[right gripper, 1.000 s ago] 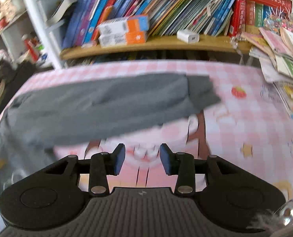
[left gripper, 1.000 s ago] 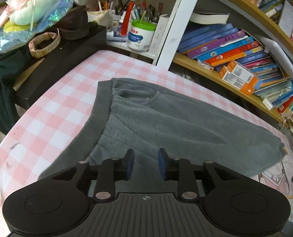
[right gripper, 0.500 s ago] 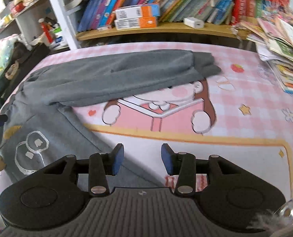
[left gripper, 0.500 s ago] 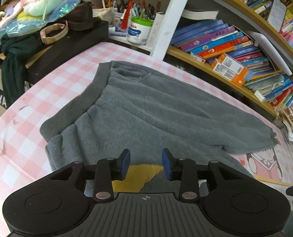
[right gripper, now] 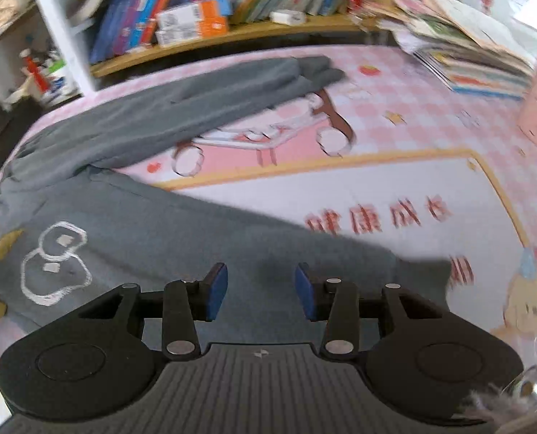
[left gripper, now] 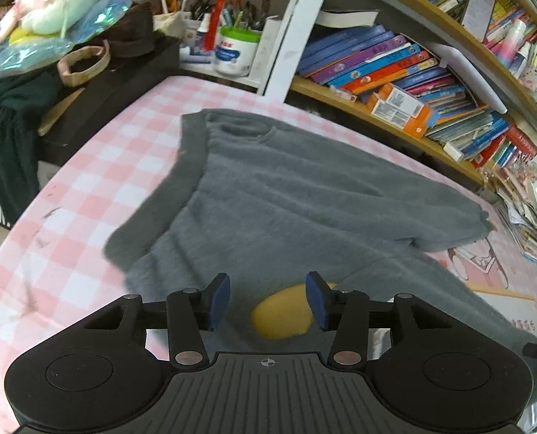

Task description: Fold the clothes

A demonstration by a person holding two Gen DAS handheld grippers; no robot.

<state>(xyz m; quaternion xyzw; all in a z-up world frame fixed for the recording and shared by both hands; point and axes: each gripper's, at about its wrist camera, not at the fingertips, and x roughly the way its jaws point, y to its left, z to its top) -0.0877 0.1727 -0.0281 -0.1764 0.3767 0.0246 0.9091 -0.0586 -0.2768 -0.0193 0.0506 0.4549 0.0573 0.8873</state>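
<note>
Left wrist view: pulled back and up from a second ago, so more of the grey trousers (left gripper: 304,195) now showing, spread on the pink checked table cover (left gripper: 98,166), waistband toward the black stand (left gripper: 106,83), one leg stretched toward the bookshelf (left gripper: 395,83). Left gripper (left gripper: 267,298) parted wider than before, grasping nothing, hanging over a yellow patch (left gripper: 283,316).

Right wrist view: likewise drawn nearer, second leg now under the right gripper (right gripper: 256,291), fingers spread and empty. Legs lying apart in a V, not laid together; probably lined up for a fresh hold.
</note>
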